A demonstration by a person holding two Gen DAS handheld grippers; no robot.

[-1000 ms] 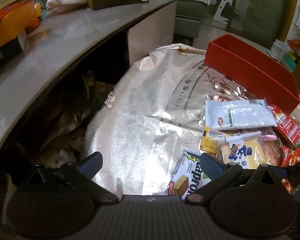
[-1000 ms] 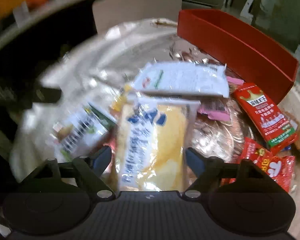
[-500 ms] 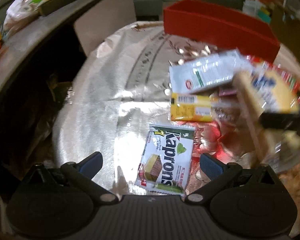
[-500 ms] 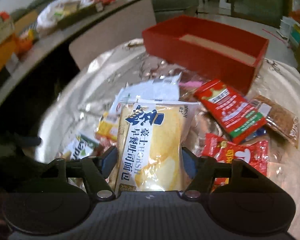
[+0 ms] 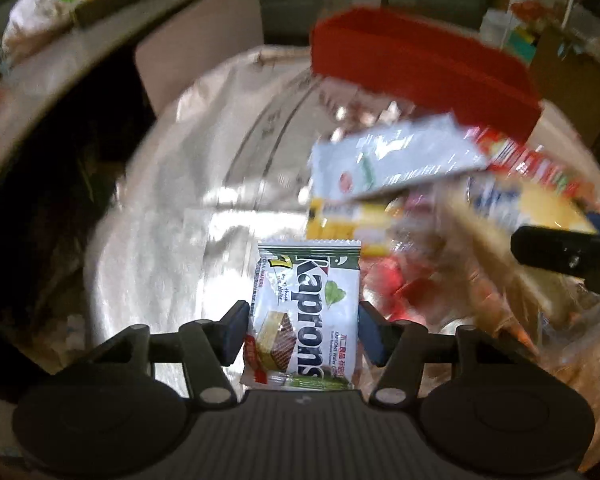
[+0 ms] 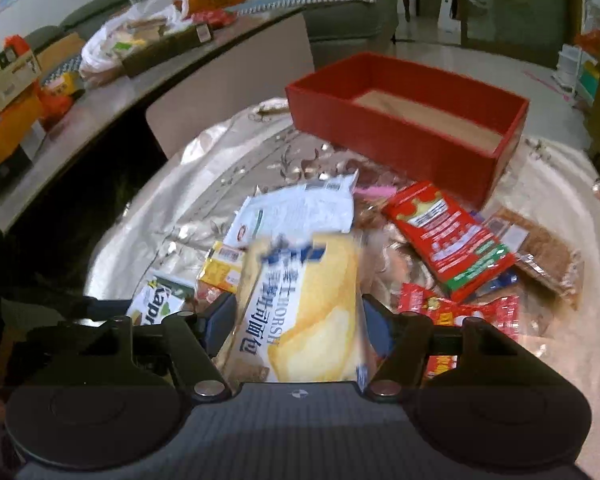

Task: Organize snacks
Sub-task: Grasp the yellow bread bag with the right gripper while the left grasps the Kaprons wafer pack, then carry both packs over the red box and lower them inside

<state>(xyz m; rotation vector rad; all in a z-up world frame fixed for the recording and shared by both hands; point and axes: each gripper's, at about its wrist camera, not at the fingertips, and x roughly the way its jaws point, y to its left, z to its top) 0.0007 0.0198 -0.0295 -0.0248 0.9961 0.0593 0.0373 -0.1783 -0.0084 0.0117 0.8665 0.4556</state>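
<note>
Left wrist view shows the left tongs closed on a wafer packet above the silver-clothed surface, while the right tongs grip a yellow bread packet near the red box.

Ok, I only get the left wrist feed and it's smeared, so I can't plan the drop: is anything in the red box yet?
Observer: No. The right wrist view looks into the red box and shows only its bare brown floor.
Operator: My left gripper is closed on the Kaprons wafer packet. What about the right one?
Observer: The right gripper has the yellow bread packet clamped between its fingers.
Operator: Anything past the red packets?
Observer: A brown snack packet lies just right of the long red packet.
</note>
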